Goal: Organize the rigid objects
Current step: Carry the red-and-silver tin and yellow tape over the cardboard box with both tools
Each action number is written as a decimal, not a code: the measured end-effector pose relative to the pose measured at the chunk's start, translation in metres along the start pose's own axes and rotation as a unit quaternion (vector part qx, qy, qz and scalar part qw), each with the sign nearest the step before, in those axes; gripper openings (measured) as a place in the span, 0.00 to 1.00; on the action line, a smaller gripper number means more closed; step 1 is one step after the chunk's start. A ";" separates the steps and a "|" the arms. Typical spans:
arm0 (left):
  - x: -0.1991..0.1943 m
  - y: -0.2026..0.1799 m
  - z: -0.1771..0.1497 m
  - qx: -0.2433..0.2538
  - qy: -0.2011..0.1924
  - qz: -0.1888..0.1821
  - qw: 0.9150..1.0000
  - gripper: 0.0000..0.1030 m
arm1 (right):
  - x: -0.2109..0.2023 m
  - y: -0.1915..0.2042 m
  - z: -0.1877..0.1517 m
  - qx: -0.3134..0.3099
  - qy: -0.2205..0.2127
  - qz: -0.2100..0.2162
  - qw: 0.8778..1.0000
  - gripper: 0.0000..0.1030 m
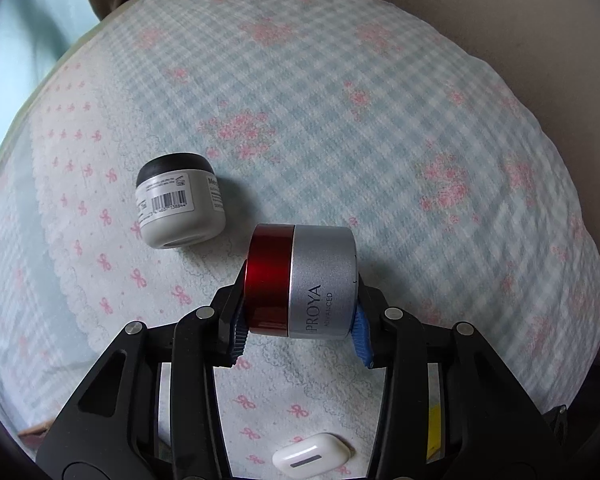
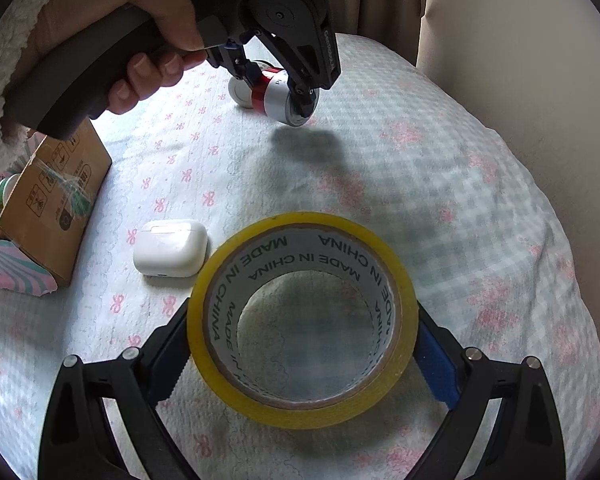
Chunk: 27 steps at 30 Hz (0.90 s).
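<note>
My left gripper [image 1: 298, 320] is shut on a silver jar with a red lid [image 1: 304, 280], held on its side above the bedspread; it also shows in the right wrist view [image 2: 274, 96]. A grey jar with a black lid [image 1: 178, 204] lies on the bed to the left beyond it. My right gripper [image 2: 300, 356] is shut on a yellow tape roll [image 2: 300, 320], gripped by its outer sides. A white earbud case [image 2: 170, 252] lies left of the roll and shows at the bottom of the left wrist view [image 1: 310, 460].
A cardboard box [image 2: 56, 204] with items inside stands at the left edge of the bed. The checked bedspread [image 2: 440, 208] with pink flowers stretches to the right. A beige wall [image 2: 520, 40] and curtain lie behind the bed.
</note>
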<state>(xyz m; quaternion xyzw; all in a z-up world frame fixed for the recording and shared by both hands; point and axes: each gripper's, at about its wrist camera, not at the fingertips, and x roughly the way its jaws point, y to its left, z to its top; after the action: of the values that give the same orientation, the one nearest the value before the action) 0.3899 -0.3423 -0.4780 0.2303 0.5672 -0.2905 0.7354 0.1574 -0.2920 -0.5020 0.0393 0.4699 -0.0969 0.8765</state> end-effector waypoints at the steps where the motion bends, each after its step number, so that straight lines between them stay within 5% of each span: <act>1: -0.008 0.004 -0.003 -0.003 -0.003 -0.002 1.000 0.37 | -0.003 -0.001 0.002 0.001 0.000 -0.001 1.000 0.93; 15: -0.186 0.060 -0.056 -0.059 -0.087 -0.019 0.994 0.37 | -0.106 -0.003 0.051 0.019 -0.029 -0.012 0.999 0.93; 27: -0.310 0.156 -0.175 -0.119 -0.126 -0.012 0.985 0.37 | -0.212 0.049 0.106 0.028 -0.036 -0.007 0.999 0.93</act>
<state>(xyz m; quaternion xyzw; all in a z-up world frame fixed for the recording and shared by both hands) 0.3163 -0.0609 -0.2202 0.0959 0.5035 -0.2568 0.8194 0.1397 -0.2325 -0.2686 0.0569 0.4351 -0.1178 0.8908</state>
